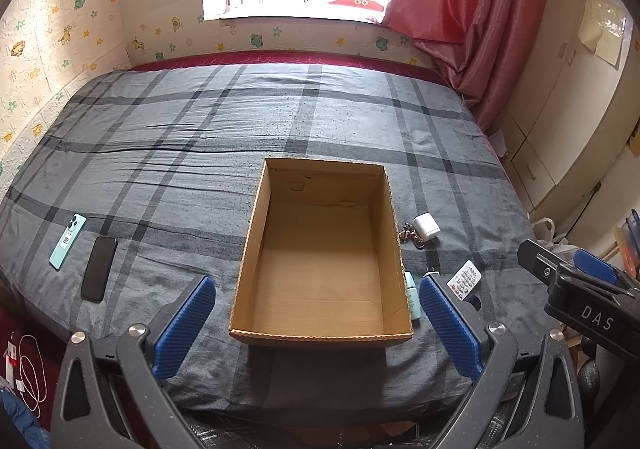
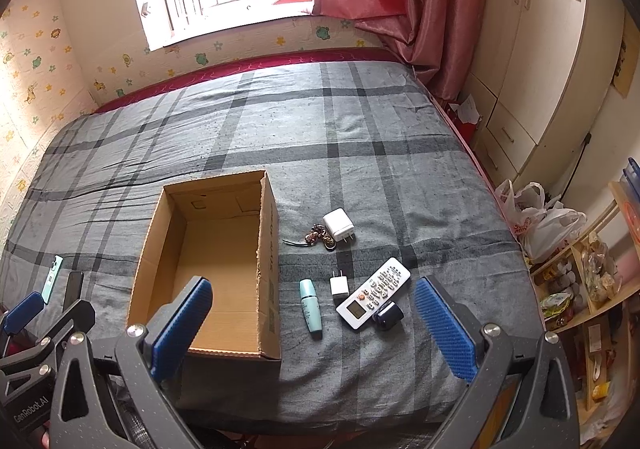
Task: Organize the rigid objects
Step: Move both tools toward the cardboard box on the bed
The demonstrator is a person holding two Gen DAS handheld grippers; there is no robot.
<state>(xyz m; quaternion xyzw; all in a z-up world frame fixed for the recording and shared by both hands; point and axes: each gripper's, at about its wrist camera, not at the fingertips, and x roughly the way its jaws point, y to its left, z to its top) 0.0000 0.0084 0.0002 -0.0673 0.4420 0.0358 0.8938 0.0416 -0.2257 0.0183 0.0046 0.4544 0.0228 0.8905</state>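
An empty cardboard box (image 1: 320, 337) (image 2: 268, 249) sits on the plaid bed. To its right lie a teal tube (image 2: 311, 304), a small white plug (image 2: 338, 286), a white remote (image 2: 374, 292), a dark blue case (image 2: 387, 315), a larger white charger (image 2: 338, 225) and a key ring (image 2: 319, 237). Left of the box lie a teal phone (image 1: 67, 235) and a black phone (image 1: 99, 268). My left gripper (image 1: 318, 319) stands open above the box's near end. My right gripper (image 2: 314, 323) is open over the tube and remote, holding nothing.
A red curtain (image 2: 404, 5) and cream wardrobe (image 2: 532, 97) stand to the right. Plastic bags (image 2: 540, 217) and a cluttered shelf (image 2: 580, 289) line the bed's right side. A white cable (image 1: 30, 373) lies on the floor at the left.
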